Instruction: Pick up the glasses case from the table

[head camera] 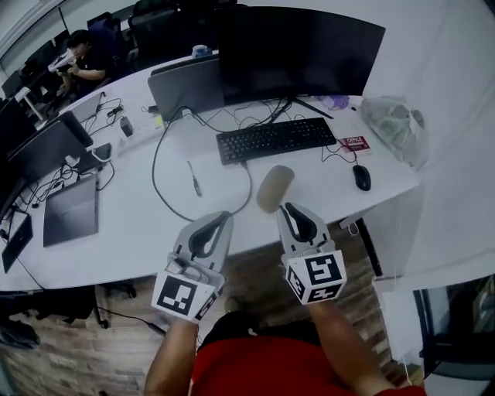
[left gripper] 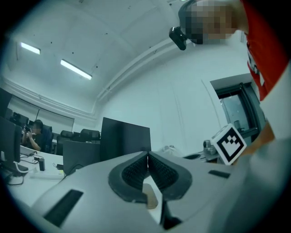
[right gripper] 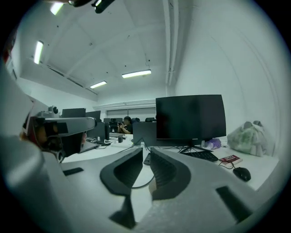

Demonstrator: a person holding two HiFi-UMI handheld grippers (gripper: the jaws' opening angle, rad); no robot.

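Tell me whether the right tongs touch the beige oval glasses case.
Cannot tell. In the head view the right tongs overlap the near edge of the beige oval glasses case, but neither view plainly shows contact or a gap.

An open-plan office. Just ahead of the right gripper (head camera: 288, 209), a long white desk (head camera: 139, 232) holds a curved monitor (head camera: 302, 50), keyboard (head camera: 276, 139) and mouse (head camera: 361, 177). Far to its left, a person (head camera: 85, 58) sits among more screens (head camera: 46, 147) and what look like office chairs (head camera: 155, 19).
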